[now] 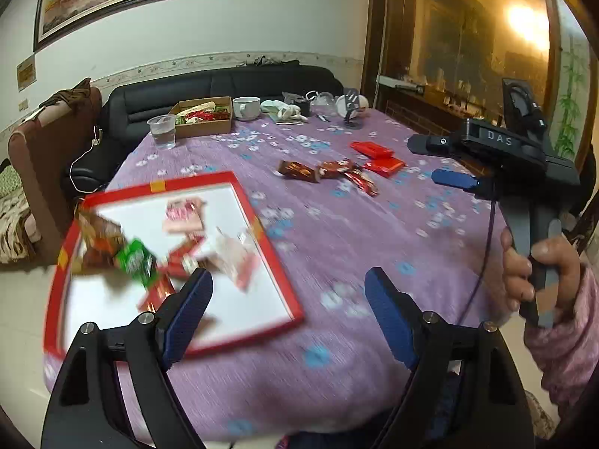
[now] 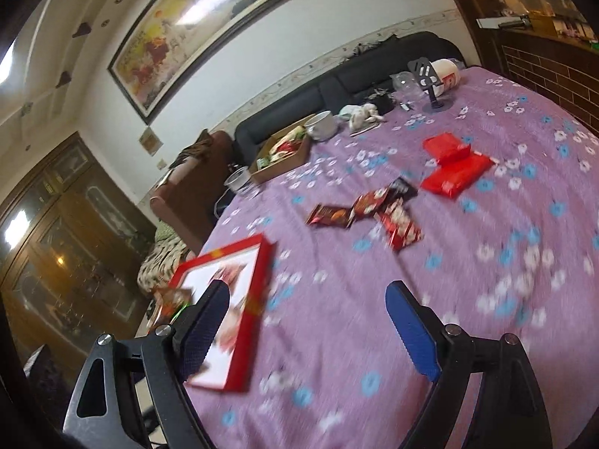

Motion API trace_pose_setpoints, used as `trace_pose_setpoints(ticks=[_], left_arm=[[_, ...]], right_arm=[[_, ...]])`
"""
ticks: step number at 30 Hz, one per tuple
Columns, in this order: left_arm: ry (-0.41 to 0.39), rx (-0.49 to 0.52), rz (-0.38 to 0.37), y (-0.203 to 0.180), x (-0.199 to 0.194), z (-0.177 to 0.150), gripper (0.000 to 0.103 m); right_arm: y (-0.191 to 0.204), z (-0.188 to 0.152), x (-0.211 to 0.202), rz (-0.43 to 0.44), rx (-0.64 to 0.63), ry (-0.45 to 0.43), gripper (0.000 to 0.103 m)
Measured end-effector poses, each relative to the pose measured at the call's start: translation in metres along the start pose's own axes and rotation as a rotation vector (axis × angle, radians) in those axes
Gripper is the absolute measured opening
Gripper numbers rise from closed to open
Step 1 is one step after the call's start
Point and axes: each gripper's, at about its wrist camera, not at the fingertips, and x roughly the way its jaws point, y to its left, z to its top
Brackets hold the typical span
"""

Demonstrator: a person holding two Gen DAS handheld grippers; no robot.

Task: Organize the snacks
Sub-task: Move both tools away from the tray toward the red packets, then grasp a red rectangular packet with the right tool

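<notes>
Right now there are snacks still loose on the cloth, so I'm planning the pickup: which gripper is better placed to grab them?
Right, probably. The right gripper is open, empty and faces the brown snack packets. The left gripper, also open, hovers by the red tray, farther from them.

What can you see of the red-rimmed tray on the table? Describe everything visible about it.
The red-rimmed tray is a shallow rectangular box with a raised red rim, yellow patches on the rim and a white floor; it looks like cardboard. It lies flat on the purple floral tablecloth near the table's left edge. Several snack packets lie loose inside it, among them a green packet and a pink packet. Motion blur hides finer detail. Neither gripper touches it.
</notes>
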Motion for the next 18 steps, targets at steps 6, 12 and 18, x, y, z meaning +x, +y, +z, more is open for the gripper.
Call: trace_pose_setpoints(ticks=[6, 12, 18], left_arm=[[0.059, -0.018, 0.036, 0.026, 0.031, 0.037, 0.084], [0.104, -0.050, 0.113, 0.043, 0.062, 0.055, 0.084], [0.153, -0.038, 0.143, 0.028, 0.092, 0.067, 0.084]], right_arm=[[-0.036, 0.057, 0.036, -0.007, 0.041, 0.004, 0.088], [-0.087, 0.115, 0.056, -0.039, 0.098, -0.037, 0.088], [-0.129, 0.147, 0.095, -0.203, 0.143, -0.042, 0.088]])
